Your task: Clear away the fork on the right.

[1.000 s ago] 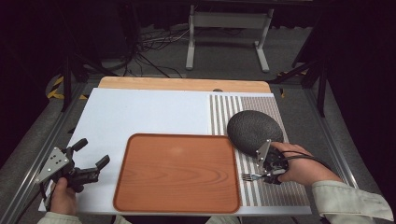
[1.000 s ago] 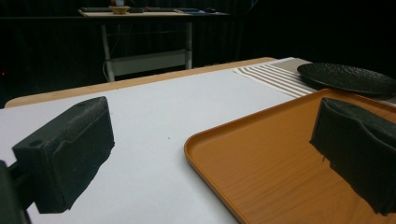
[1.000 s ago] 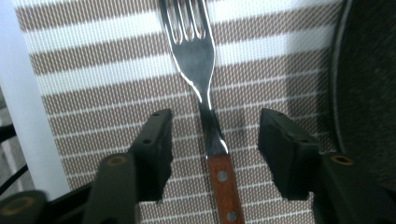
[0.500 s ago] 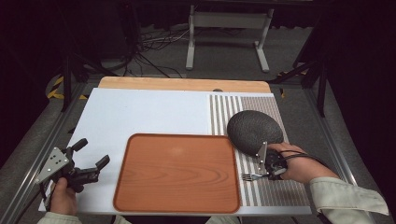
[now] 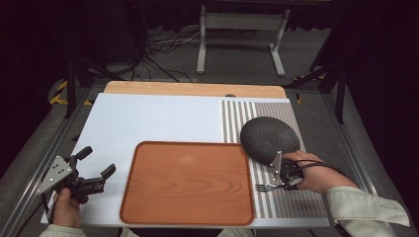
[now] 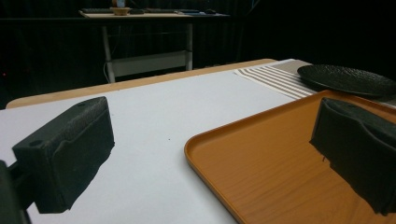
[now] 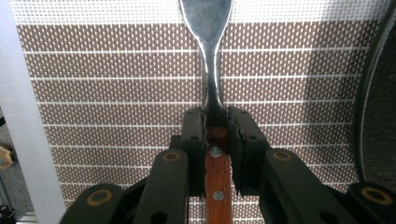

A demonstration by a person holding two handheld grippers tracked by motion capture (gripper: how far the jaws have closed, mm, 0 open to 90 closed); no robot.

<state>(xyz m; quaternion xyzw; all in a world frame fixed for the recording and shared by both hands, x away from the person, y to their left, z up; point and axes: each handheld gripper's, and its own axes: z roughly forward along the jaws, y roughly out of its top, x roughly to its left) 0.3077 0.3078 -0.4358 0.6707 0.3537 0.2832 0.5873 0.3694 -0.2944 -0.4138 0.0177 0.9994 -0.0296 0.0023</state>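
- The fork (image 7: 208, 60) lay on the striped placemat (image 5: 291, 200), between the tray (image 5: 188, 182) and the dark plate (image 5: 269, 138), its wooden handle clamped in the right claw (image 7: 215, 128).
- The grasping step was judged done; a lift and a carry were called for next.
- The left claw (image 5: 96, 165) was held apart, idle, over the counter (image 5: 148, 113) left of the tray.
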